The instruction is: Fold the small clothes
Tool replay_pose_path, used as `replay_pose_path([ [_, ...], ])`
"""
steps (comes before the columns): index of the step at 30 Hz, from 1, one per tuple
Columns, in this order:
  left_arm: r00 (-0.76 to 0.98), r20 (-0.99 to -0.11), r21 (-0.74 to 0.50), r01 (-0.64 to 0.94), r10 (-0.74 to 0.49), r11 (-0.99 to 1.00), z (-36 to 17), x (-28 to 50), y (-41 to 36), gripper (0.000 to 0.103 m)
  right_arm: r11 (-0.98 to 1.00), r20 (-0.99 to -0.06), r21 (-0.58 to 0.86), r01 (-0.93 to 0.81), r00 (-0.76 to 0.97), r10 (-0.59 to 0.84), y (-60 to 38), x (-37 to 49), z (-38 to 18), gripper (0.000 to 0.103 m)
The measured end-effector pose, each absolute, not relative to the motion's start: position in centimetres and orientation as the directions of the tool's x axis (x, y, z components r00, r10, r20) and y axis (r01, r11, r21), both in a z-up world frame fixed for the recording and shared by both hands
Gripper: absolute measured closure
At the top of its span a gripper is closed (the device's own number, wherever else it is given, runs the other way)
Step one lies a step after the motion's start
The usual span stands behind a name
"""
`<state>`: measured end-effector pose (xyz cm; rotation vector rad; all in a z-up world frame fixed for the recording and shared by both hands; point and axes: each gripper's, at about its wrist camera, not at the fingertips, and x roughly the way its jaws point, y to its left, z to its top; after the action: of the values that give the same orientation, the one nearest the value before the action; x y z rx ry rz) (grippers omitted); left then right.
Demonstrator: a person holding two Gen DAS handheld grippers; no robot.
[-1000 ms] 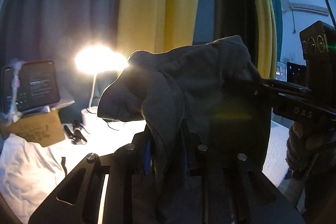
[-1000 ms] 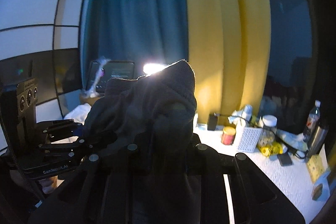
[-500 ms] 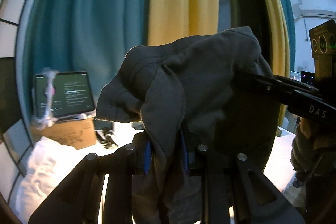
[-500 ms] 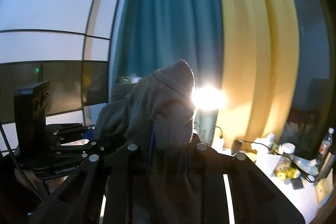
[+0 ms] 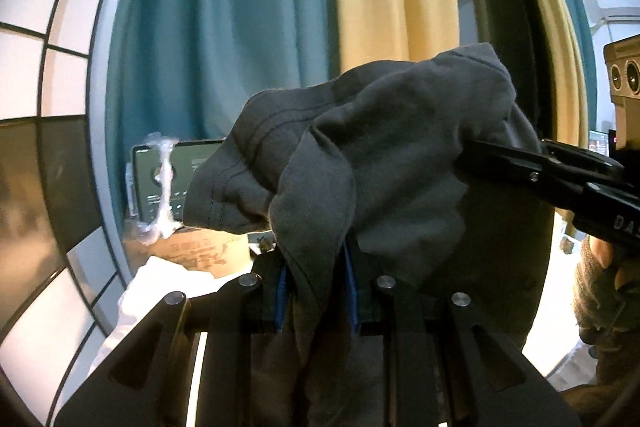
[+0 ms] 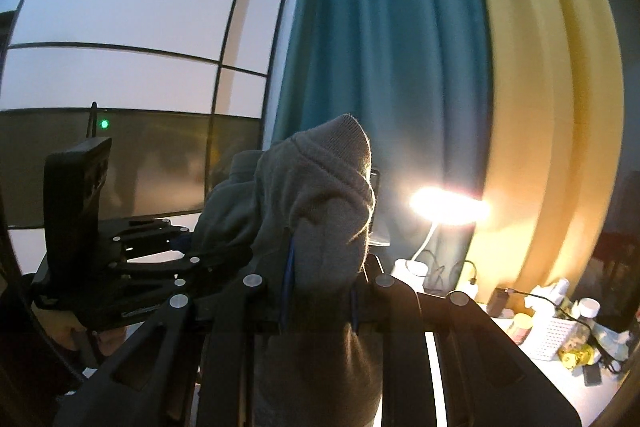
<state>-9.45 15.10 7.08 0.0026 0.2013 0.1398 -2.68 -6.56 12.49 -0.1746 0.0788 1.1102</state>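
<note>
Because the grey garment (image 5: 360,155) is pinched in two places at once, it hangs in the air between the two tools rather than lying on a surface, which reads as a lift to get the cloth free and hanging before a fold. In the left wrist view, the left gripper (image 5: 316,287) has its jaws clamped on a fold of that cloth at about 6 o'clock, the blue pads (image 5: 282,291) showing on either side of the pinched layer. The right gripper (image 5: 532,167) comes in from 3 o'clock, its jaws closed on the garment's far edge, with a hand (image 5: 604,291) in a knitted sleeve below it at 4 o'clock. The fabric looks soft and fairly thick, bunched into a heap with a double-stitched hem drooping toward 9 o'clock. Behind it, at 9 o'clock, stand a tablet (image 5: 176,179) and a cardboard box (image 5: 200,255).

In the right wrist view, the right gripper (image 6: 320,287) sits at 6 o'clock, jaws clamped on a thick wad of the same garment (image 6: 320,195), which rises in a rounded peak toward the centre and trails down below the pads. The left gripper (image 6: 160,259) is at 9 o'clock, gripping the cloth's other end; its jaws are hidden by fabric here. The knit looks fuzzy and backlit by the lamp (image 6: 448,207) at 3 o'clock. A cluttered table (image 6: 560,379) lies at 4 o'clock.
</note>
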Motion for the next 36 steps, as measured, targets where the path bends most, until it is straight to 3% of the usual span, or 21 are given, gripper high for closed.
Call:
replay_pose_path([
  [36,0.851,-0.517,0.009,-0.103,0.093,0.995,-1.2,5.4,16.8,0.082,0.546,-0.432,0.1,-0.831,0.458,0.777,-0.7,12.9,2.5,0.081],
])
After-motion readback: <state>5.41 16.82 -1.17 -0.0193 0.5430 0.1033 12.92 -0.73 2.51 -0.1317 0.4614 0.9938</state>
